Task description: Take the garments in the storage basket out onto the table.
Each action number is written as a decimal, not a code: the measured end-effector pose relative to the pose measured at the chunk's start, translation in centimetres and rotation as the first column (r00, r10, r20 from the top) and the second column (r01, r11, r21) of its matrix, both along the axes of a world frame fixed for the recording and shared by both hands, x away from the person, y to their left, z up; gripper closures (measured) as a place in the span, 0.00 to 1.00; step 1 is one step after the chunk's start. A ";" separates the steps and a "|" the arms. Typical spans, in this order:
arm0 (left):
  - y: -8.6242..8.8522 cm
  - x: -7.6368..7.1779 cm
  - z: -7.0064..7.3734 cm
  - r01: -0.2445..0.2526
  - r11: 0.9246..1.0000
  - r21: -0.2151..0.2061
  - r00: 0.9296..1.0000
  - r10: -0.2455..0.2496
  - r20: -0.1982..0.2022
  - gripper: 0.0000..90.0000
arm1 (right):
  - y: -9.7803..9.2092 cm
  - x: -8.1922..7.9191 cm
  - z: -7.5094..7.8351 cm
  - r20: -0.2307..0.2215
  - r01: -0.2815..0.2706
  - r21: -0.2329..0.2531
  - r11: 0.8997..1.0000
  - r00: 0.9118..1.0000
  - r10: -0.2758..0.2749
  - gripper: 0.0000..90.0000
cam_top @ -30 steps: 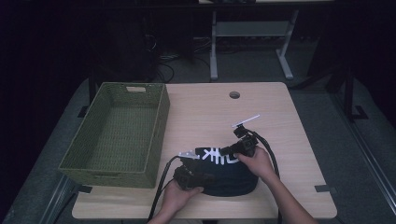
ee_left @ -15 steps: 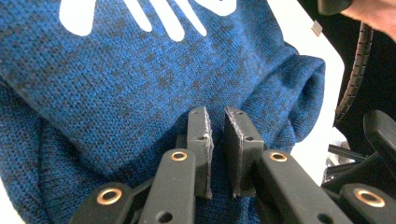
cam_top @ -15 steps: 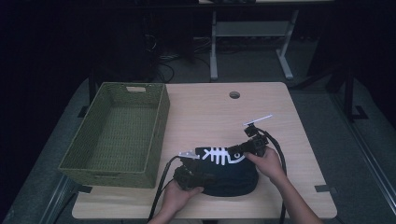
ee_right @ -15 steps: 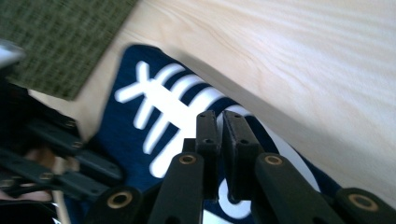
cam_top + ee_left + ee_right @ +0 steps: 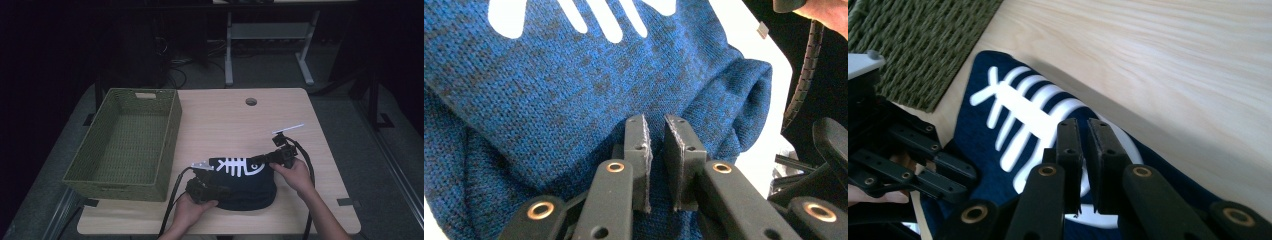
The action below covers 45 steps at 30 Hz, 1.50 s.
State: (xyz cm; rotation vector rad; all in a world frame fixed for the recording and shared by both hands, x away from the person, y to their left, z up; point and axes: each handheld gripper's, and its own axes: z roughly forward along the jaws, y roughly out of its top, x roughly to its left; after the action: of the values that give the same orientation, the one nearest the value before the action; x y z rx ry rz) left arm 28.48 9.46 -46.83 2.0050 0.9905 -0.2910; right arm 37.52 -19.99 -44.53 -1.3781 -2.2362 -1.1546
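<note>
A folded blue knit garment (image 5: 243, 184) beside the green wicker basket (image 5: 127, 142) is being handled. Both the left gripper (image 5: 654, 131) and right gripper (image 5: 1084, 134) are held nearly together, pressed on the fabric; whether cloth is pinched cannot be told. Transfer into the basket is judged next.

blue sweater (image 5: 247, 187) white fishbone print, green basket (image 5: 127, 142)

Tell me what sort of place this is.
Probably a lab or workshop set up for recording, not a home: a plain wooden table with a cable hole, a metal desk frame behind, loose cables on the dark floor.
</note>
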 end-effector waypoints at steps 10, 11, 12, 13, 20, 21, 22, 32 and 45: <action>0.1 0.0 0.0 0.001 1.000 -0.003 1.000 -0.001 0.001 0.89 | 0.0 0.3 -1.5 -0.023 0.019 -0.014 1.000 1.000 -0.020 0.94; 0.1 0.0 0.0 0.002 1.000 -0.004 1.000 -0.002 0.001 0.89 | -0.2 0.2 -1.3 -0.021 0.017 -0.002 1.000 1.000 -0.017 0.93; 0.1 0.0 0.0 0.003 1.000 -0.005 1.000 -0.003 0.000 0.89 | -0.3 0.0 -1.0 -0.013 0.019 0.009 1.000 1.000 -0.019 0.92; 0.1 0.0 0.0 0.003 1.000 -0.005 1.000 -0.003 0.000 0.89 | -0.5 -0.2 -0.7 -0.002 0.016 0.012 1.000 1.000 -0.016 0.92; 0.1 -0.2 0.1 -0.001 1.000 -0.004 1.000 0.002 0.005 0.88 | 0.2 -2.8 0.4 0.023 -0.041 0.105 0.994 0.999 0.039 0.90; 0.1 -0.2 0.2 -0.004 1.000 -0.008 1.000 0.004 0.001 0.87 | 0.4 -3.1 0.4 0.018 -0.053 0.104 0.993 0.999 0.051 0.89; 0.2 -0.2 0.3 -0.002 1.000 -0.010 1.000 0.001 -0.005 0.87 | 0.8 -3.4 0.3 0.013 -0.072 0.100 0.992 0.997 0.071 0.89; 0.8 2.0 3.3 -0.071 0.996 -0.054 0.997 0.073 0.035 0.84 | 2.3 -4.8 -1.8 -0.025 -0.146 0.046 0.988 0.989 0.148 0.87; 0.4 5.5 0.5 -0.235 0.972 -0.028 0.972 0.235 -0.002 0.84 | 2.6 -5.6 -2.2 0.021 -0.163 -0.037 0.986 0.986 0.164 0.93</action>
State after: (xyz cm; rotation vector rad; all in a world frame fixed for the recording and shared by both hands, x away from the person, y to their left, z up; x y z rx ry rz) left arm 33.95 9.90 -46.33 1.8399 1.2036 -0.1727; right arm 31.94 -17.34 -46.71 -1.1734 -2.3462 -1.0864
